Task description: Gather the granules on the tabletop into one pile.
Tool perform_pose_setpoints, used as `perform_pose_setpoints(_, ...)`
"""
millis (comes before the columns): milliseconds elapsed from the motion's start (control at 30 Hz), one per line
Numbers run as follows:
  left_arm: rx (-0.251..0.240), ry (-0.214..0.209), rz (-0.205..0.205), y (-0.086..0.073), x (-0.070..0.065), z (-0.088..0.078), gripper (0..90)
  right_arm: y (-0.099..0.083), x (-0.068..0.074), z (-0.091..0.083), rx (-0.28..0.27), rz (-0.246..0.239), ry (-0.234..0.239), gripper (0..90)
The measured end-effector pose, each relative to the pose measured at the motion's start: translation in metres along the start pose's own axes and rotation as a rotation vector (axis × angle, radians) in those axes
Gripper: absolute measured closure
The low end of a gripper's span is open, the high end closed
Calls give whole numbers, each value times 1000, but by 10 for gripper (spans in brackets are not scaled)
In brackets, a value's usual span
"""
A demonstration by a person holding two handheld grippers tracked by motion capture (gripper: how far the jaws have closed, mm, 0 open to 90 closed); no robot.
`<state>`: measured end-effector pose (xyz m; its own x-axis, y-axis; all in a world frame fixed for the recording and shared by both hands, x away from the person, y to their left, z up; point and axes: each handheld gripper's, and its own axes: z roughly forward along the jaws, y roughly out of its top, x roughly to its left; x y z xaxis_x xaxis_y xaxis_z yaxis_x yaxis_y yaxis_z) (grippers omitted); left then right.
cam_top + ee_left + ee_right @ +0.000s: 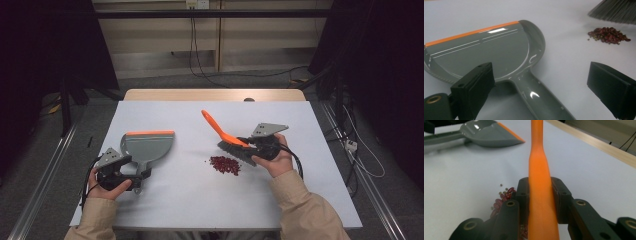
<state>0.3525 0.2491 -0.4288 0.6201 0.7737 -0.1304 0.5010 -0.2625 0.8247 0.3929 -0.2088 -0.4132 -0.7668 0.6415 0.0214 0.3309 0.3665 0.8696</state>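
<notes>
Nearest the person, at the front left of the white table (200, 200), the left gripper (131, 181) sits low with its jaws spread wide on either side of the handle of a grey plastic dustpan with an orange front lip (147, 147); in the left gripper view the handle runs between the two black pads without either one pressing on it, so the dustpan (489, 52) simply lies flat on the table. A little farther in and to the right, the right gripper (245, 142) has its jaws clamped on the orange handle of a small hand brush with dark grey bristles (227, 137), and the right gripper view shows the orange handle (540, 195) pinched tight between both pads. The bristles stand just beside a small heap of dark red beans (225, 165), which lies on the table between brush and dustpan, nearer the brush. Beyond the white sheet, the table's wooden far edge (215, 94) shows.
</notes>
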Motion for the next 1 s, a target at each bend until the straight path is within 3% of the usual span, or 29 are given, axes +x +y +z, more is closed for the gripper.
perform_pose_setpoints(167, 36, 23, 8, -3, -2, 2, 92, -6, -2, -8, -30, 35, -38, 714)
perform_pose_setpoints(233, 56, 56, 23, -4, -2, 3, 110, -8, -4, -10, -39, 52, -49, 714)
perform_pose_setpoints(400, 95, 112, 2, -10, 3, -1, 146, -13, -9, -17, -48, 71, -82, 713)
perform_pose_setpoints(567, 90, 139, -39, -13, 13, -6, 195, -18, -13, -18, -42, 101, -108, 713)
perform_pose_setpoints(867, 116, 102, -54, -7, 25, -2, 478, -20, -16, -20, -43, 115, -125, 713)
perform_pose_setpoints(933, 138, 106, -35, -5, 26, -1, 583, -21, -17, -20, -41, 116, -127, 713)
perform_pose_setpoints(1000, 155, 105, -33, -4, 28, 1, 614, -21, -18, -22, -43, 120, -131, 713)
